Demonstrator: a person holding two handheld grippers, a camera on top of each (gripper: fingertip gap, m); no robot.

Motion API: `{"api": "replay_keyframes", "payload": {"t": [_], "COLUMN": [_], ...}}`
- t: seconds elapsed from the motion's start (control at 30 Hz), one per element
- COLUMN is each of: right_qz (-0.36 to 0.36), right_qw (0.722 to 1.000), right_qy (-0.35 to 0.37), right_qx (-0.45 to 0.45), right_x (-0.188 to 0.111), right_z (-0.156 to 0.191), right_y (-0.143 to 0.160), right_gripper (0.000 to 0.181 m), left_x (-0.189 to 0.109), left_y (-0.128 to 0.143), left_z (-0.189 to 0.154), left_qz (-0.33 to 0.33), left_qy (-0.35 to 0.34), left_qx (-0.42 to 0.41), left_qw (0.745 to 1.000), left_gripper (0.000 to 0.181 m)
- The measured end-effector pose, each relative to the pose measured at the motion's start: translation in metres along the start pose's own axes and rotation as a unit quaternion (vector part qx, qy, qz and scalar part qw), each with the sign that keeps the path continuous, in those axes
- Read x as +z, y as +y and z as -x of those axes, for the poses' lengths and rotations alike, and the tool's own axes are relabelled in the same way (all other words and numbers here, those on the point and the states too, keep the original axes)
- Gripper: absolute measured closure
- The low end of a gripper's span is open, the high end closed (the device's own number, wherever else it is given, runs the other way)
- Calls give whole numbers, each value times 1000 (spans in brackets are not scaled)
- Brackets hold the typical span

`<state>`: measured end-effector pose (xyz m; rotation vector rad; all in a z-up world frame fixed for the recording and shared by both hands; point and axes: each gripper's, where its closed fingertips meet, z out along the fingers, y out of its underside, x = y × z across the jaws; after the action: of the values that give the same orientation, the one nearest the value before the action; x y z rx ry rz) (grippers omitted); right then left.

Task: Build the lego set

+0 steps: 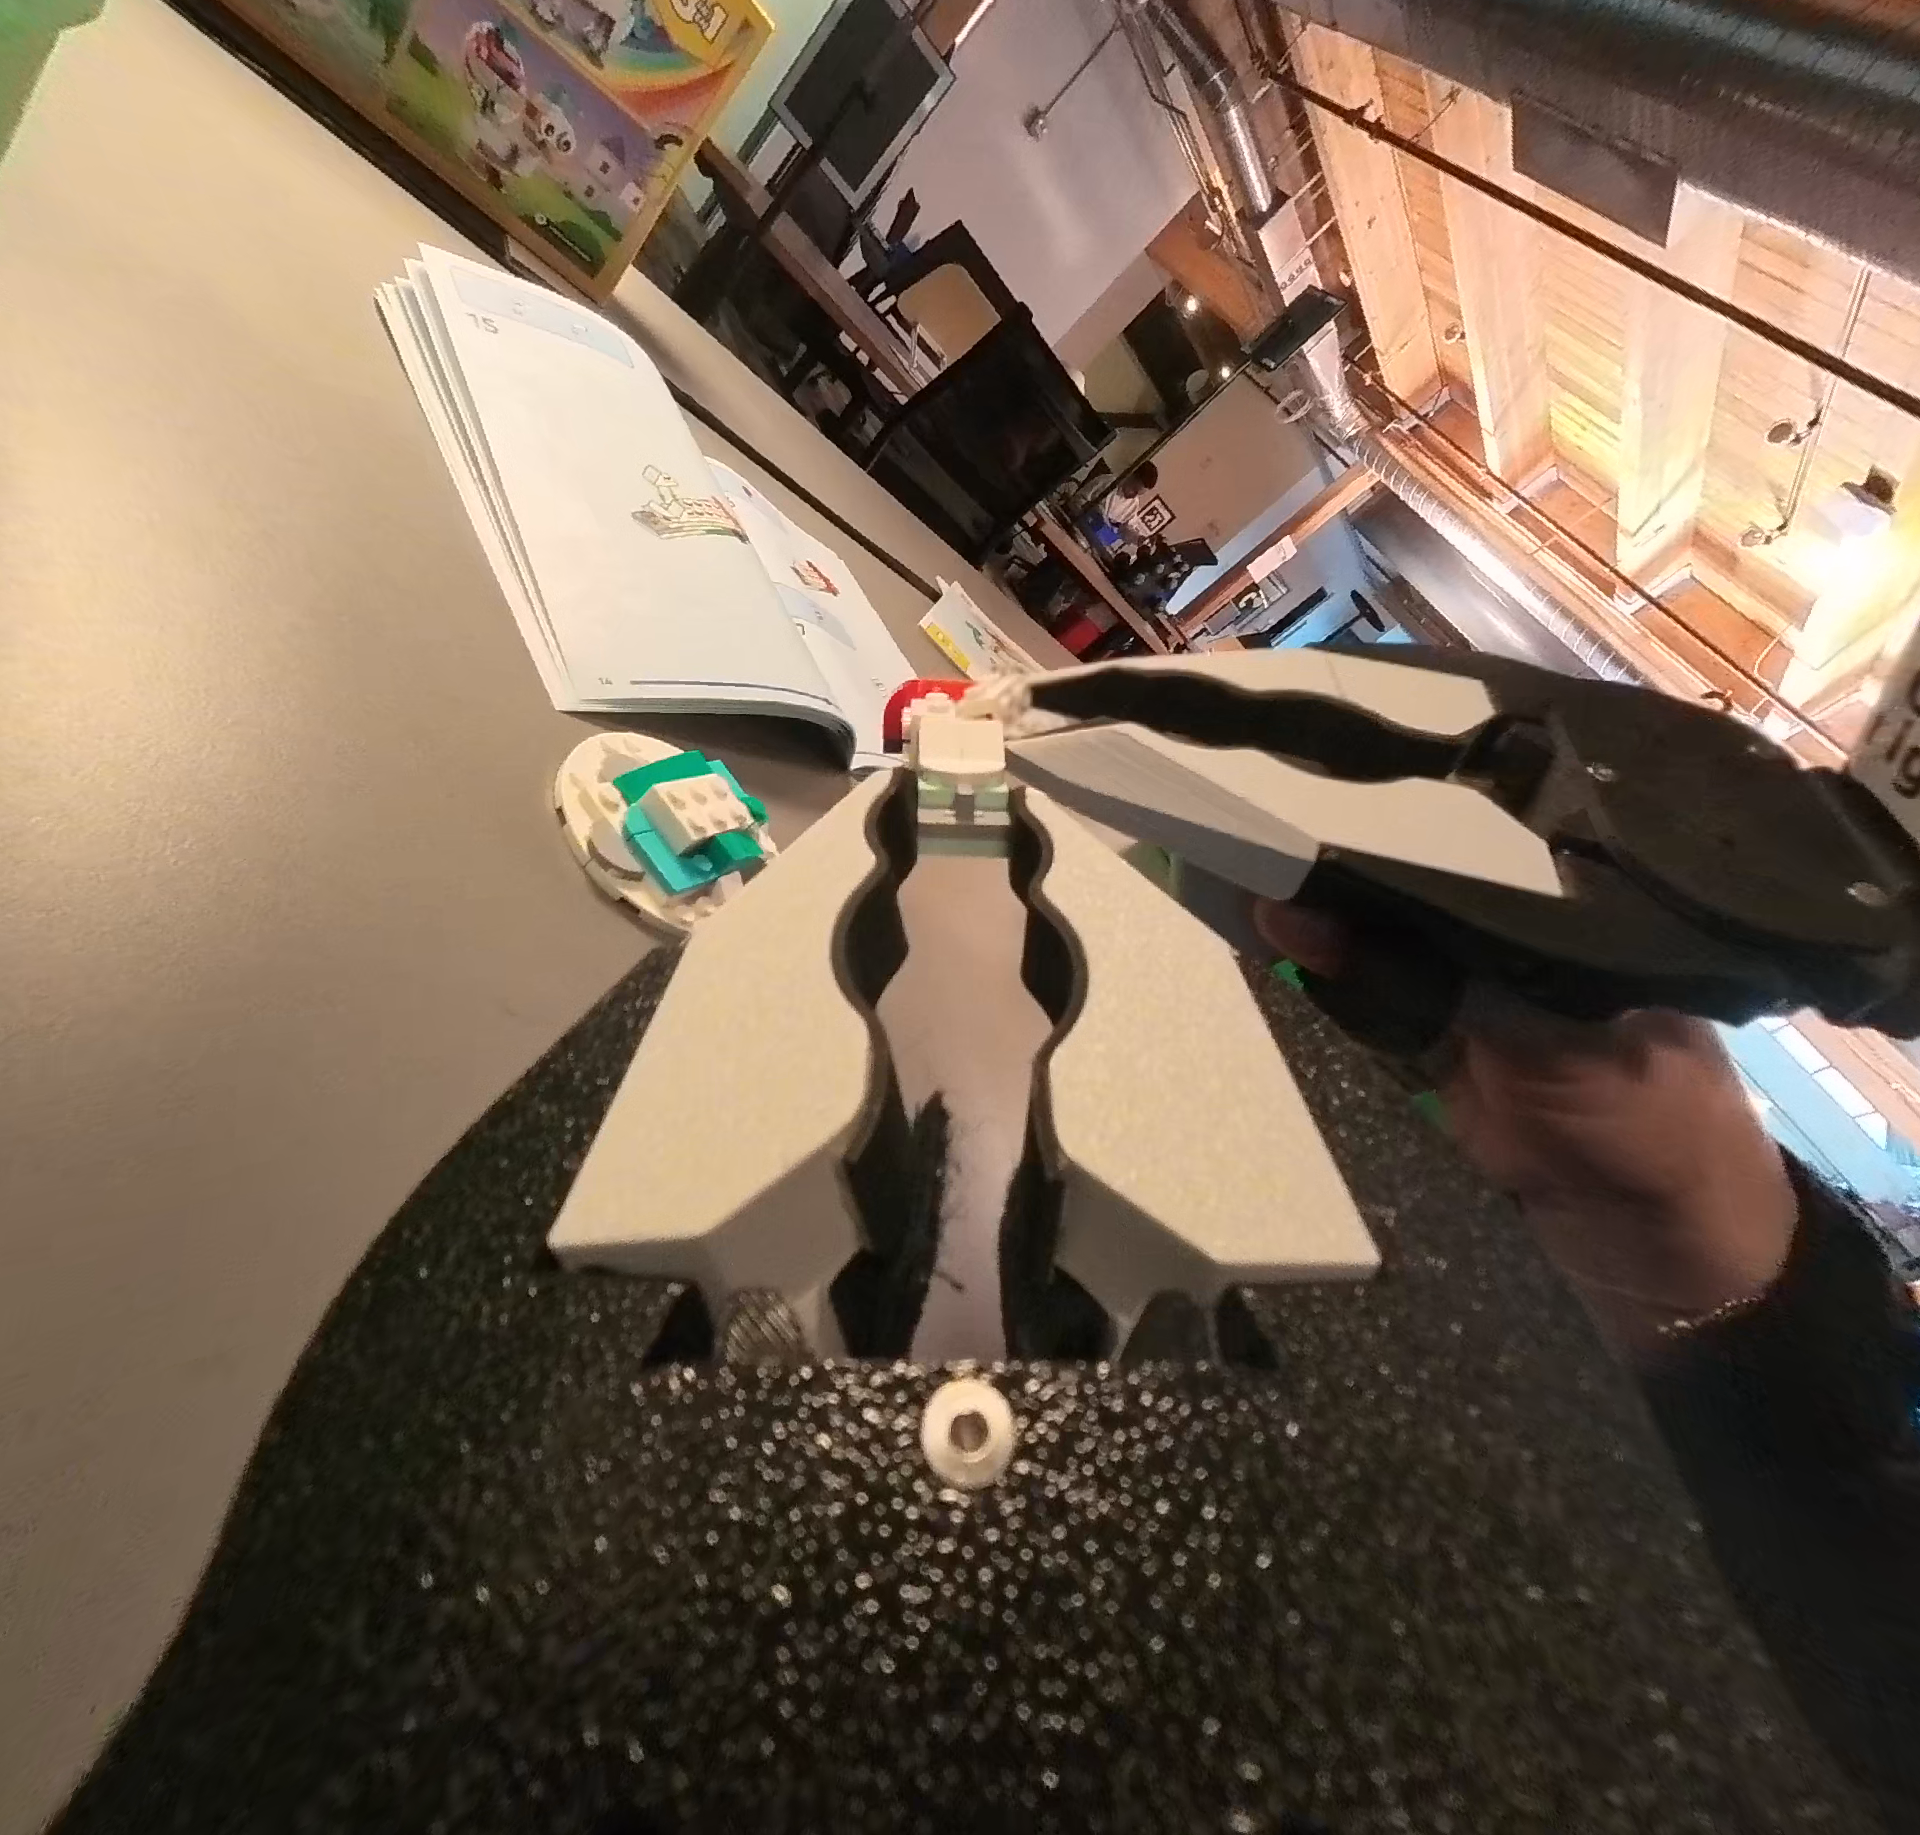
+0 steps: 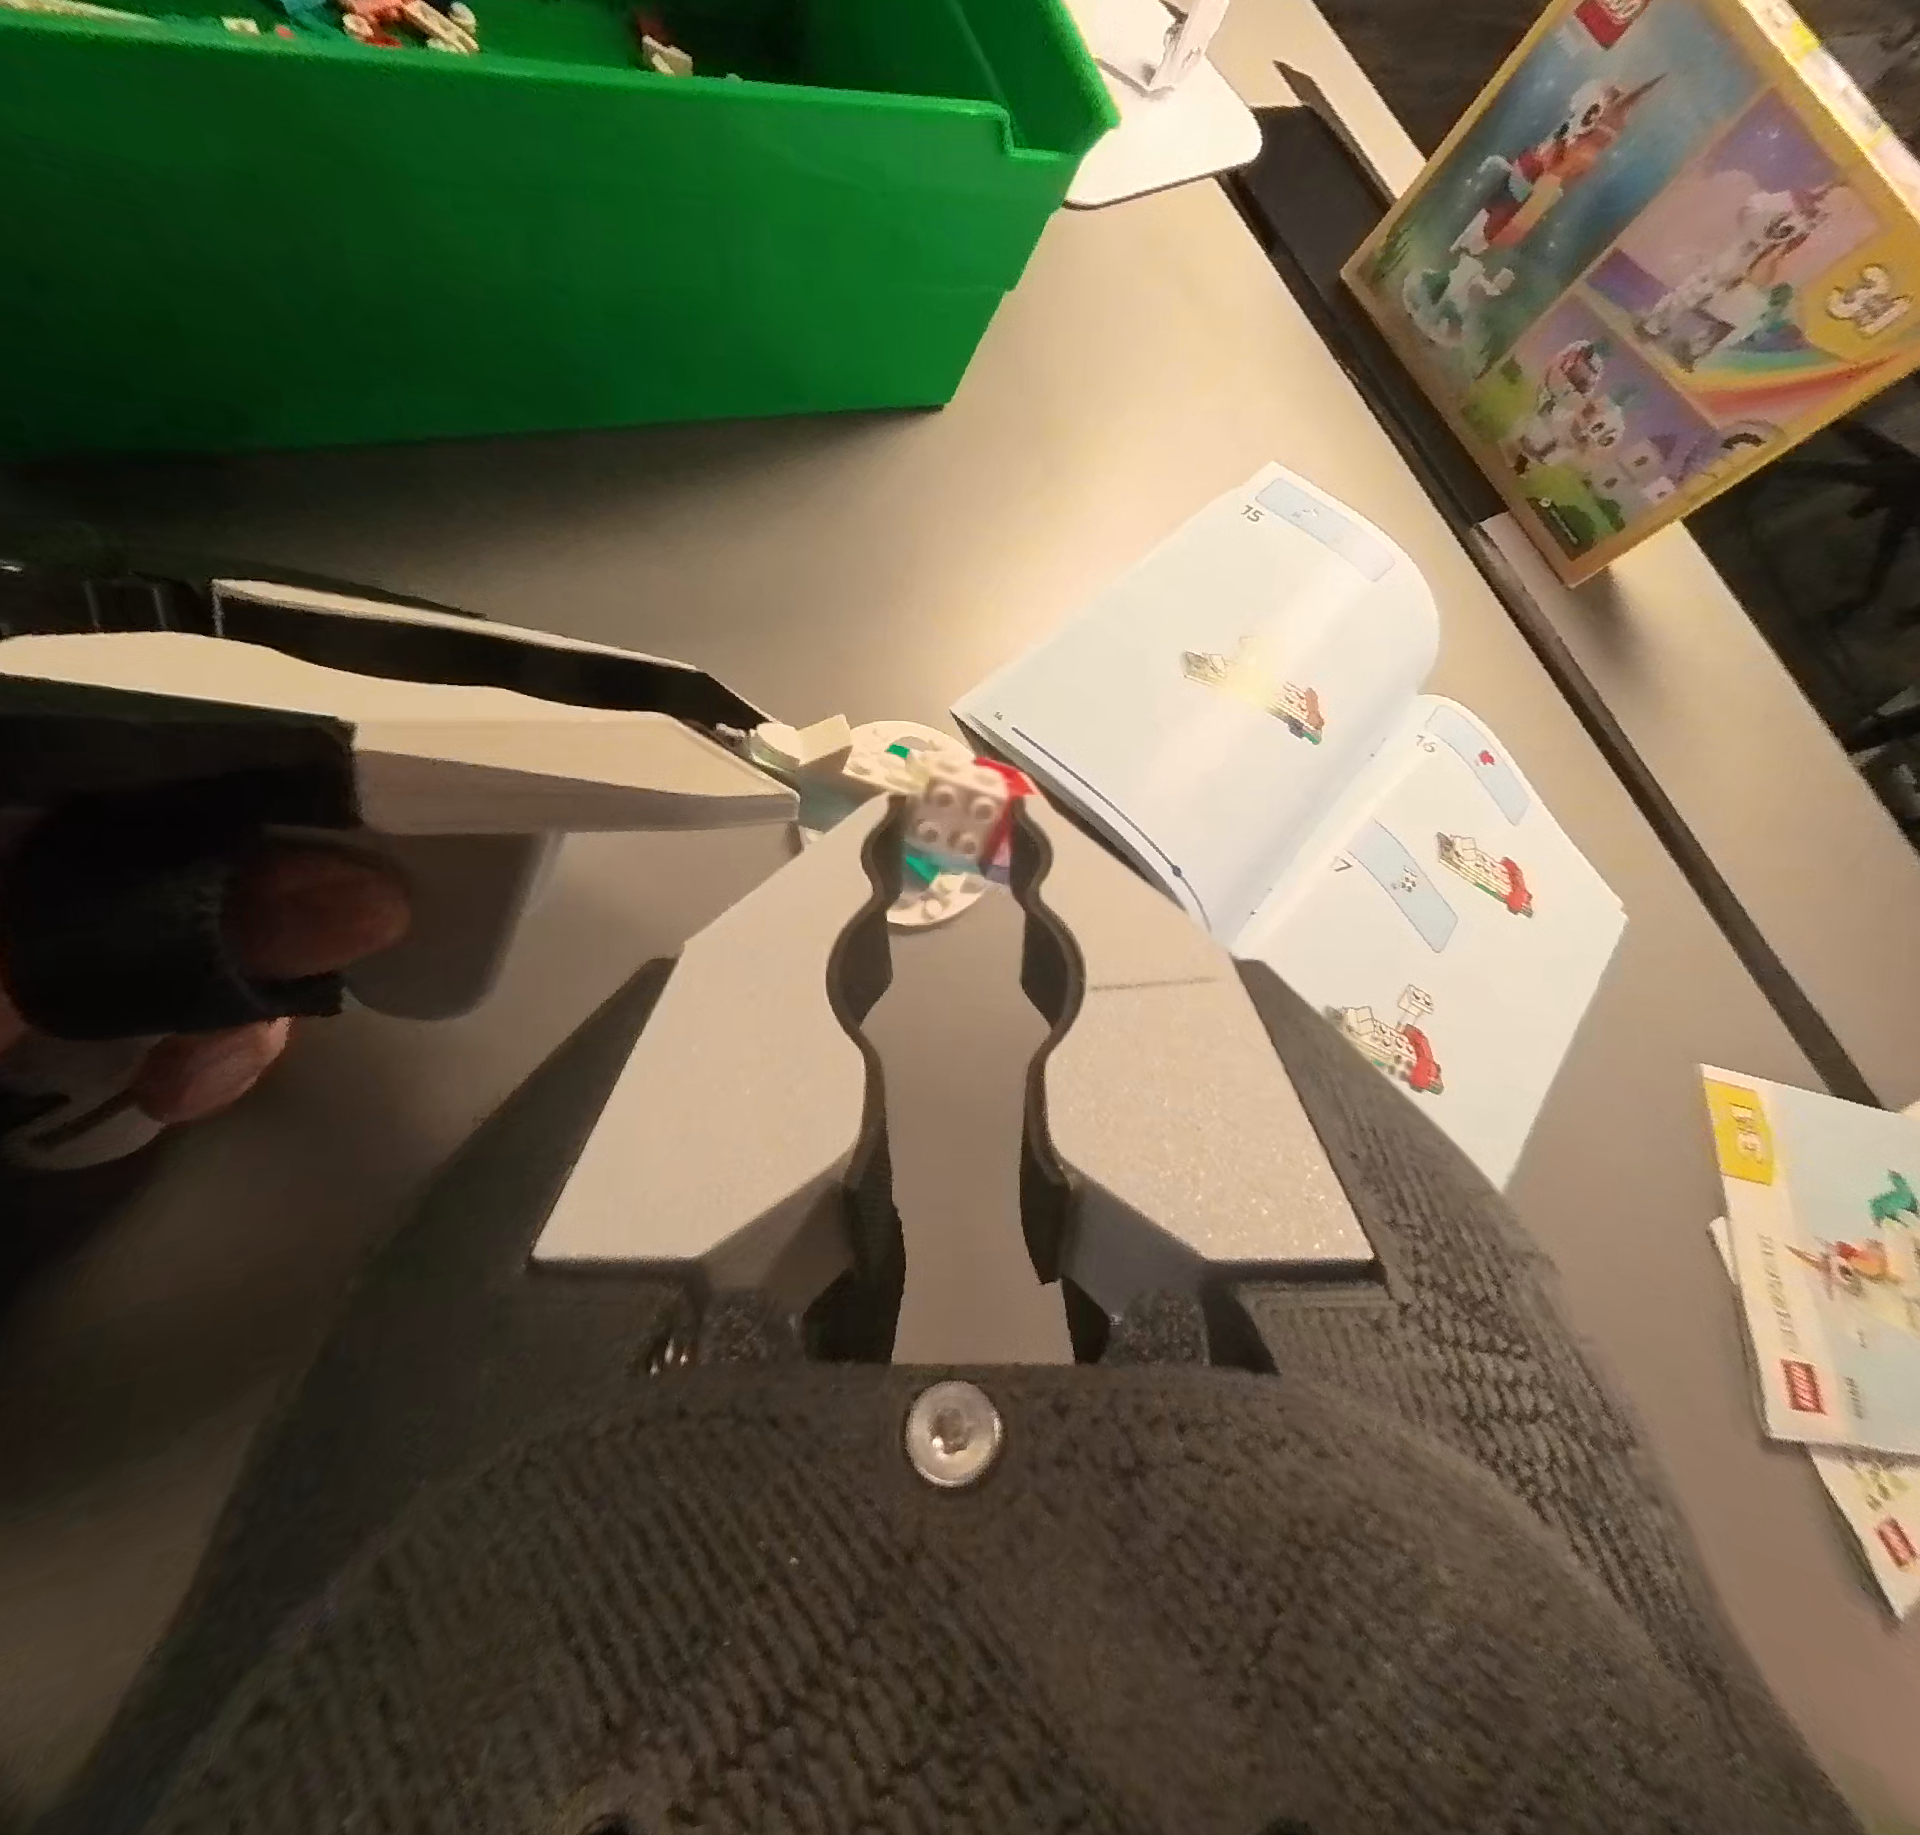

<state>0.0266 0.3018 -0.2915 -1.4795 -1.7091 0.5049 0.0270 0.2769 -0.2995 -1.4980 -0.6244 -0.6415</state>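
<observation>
White studded brick [image 2: 954, 811] pinched at right hand-held gripper [image 2: 951, 829] tips, beside green bin [image 2: 499, 258].

Left wrist view: mounted close behind its own grey two-finger tool [image 1: 961, 798], tilted steeply, facing along the beige desk [image 1: 208, 642] toward the room's ceiling. Right wrist view: looking down along its tool [image 2: 951, 829] at the desk. Shared: open pale-blue instruction booklet [image 1: 623, 538] [image 2: 1247, 725], colourful cardboard set box [image 1: 561, 92] [image 2: 1662, 247].
</observation>
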Motion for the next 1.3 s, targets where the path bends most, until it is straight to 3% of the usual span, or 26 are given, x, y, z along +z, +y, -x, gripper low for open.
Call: {"api": "replay_keyframes", "payload": {"t": [0.27,0.37,0.47,0.57,0.73,1.3], "right_qz": [-20,-64,-93,-73,-57,-48], "right_qw": [999,991,961,915,885,868], "right_qy": [1,-3,-2,29,30,62], "right_qx": [-34,-120,-262,-396,-461,-489], "right_x": [-2,-13,-21,-19,-10,-6], "right_z": [3,4,9,7,9,5], "right_y": [-1,-6,1,15,23,25], "right_gripper": [154,135,123,130,136,163], "left_x": [0,0,0,1,3,2], "left_y": [0,0,3,7,13,13], "left_z": [1,-3,-5,-5,-11,-13], "left_qz": [2,9,20,31,46,46], "left_qy": [1,12,20,26,38,57], "left_qx": [0,7,8,3,10,-19], "left_qw": [1000,1000,1000,999,998,997], "left_gripper": [166,166,166,166,166,166]}}
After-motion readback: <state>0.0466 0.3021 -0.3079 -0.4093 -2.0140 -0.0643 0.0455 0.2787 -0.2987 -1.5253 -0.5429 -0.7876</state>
